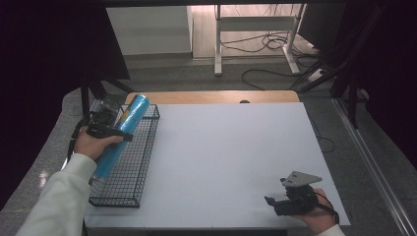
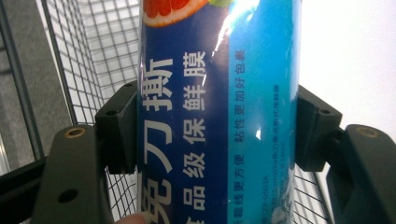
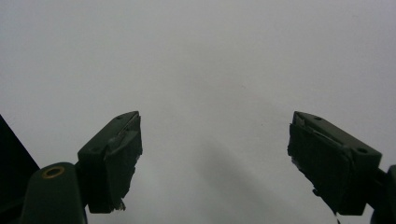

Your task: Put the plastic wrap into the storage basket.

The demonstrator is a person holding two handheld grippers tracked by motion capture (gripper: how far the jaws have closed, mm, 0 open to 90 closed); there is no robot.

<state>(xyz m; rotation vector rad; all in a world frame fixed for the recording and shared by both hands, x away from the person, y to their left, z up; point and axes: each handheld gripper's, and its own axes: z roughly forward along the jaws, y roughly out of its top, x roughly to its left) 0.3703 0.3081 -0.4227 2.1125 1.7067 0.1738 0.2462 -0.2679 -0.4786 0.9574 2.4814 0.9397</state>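
Observation:
A long blue tube of cling film lies slanted over the black wire basket at the table's left edge. My left gripper is shut on it near its middle. In the left gripper view both pads press the sides of the blue tube, which bears white print and an orange fruit picture. My right gripper rests low over the white table near the front right, a hand around it. In the right gripper view the right gripper stands open with nothing between its fingers.
The white table top stretches from the basket to the right gripper. A wooden strip runs along its far edge. Beyond it are grey floor, cables and a white table frame.

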